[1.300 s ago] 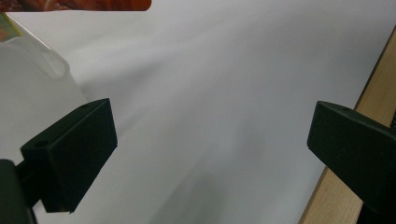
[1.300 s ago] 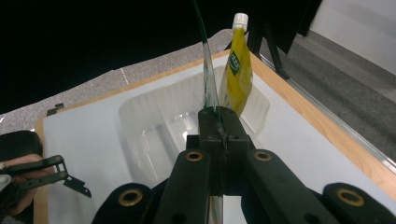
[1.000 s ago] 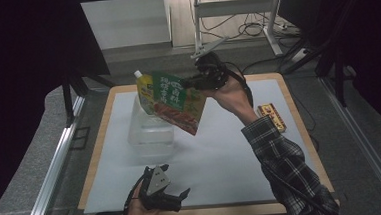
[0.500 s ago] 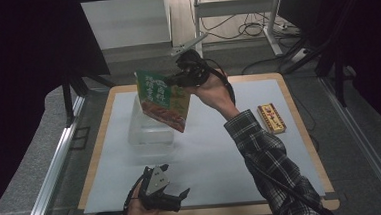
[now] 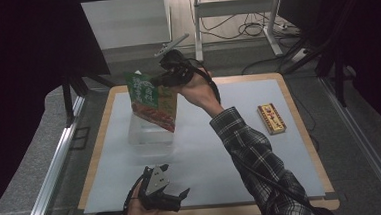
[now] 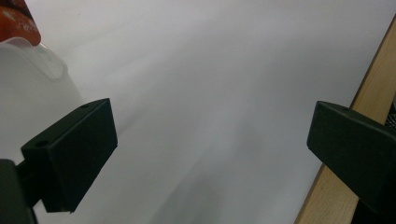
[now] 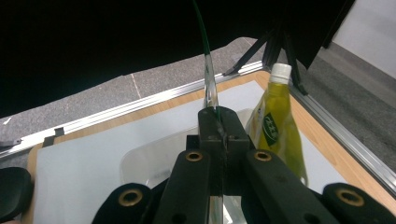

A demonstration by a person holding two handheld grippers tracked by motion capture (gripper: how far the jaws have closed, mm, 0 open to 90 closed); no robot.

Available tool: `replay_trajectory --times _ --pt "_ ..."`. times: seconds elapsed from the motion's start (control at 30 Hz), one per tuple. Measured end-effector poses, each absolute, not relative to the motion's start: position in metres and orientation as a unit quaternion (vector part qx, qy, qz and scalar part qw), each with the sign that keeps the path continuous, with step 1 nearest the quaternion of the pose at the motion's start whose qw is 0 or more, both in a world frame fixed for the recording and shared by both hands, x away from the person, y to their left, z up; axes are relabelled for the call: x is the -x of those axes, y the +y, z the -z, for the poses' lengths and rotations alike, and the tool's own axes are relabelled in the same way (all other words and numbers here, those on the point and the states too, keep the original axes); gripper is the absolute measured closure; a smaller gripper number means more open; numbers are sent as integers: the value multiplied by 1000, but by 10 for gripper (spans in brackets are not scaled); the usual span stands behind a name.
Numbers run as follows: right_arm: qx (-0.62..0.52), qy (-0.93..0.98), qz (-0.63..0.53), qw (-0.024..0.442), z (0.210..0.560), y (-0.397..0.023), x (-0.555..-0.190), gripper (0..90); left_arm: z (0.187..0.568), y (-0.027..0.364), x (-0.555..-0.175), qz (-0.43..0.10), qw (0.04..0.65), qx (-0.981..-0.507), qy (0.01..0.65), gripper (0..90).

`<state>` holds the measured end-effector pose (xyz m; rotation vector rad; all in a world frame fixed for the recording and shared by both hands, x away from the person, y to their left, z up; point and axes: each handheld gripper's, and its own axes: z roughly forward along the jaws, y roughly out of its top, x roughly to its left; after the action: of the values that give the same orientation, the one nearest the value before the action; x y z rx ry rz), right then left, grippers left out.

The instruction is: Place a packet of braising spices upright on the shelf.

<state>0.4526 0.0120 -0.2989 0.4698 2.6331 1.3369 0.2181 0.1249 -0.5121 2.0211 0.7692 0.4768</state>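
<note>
The right gripper point(image 5: 162, 79), clamped on the pouch point(image 5: 150, 100), had carried it toward 10 o'clock over the tub point(image 5: 147, 135), likely for dropping in; the left gripper point(image 5: 176, 196) sat wide open, empty

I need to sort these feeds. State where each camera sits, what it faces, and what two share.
High view: above the table's near side, looking forward and down; forearms, left gripper, right gripper holding a pouch.
Left gripper view: on the left gripper, jaws apart, facing the table.
Right gripper view: on the right gripper, shut on the pouch's edge, facing the bin.
Shared: the bin in high and right gripper views.
</note>
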Motion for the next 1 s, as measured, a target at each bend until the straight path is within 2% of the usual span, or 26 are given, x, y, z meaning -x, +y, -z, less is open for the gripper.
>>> replay_trajectory --times 0.5,1.0 --pt "-168 889 -423 55 328 27 -467 895 512 124 -218 -192 449 -817 307 12" --pt "-178 881 -437 30 337 33 -474 894 512 123 -218 -190 444 -820 306 12"
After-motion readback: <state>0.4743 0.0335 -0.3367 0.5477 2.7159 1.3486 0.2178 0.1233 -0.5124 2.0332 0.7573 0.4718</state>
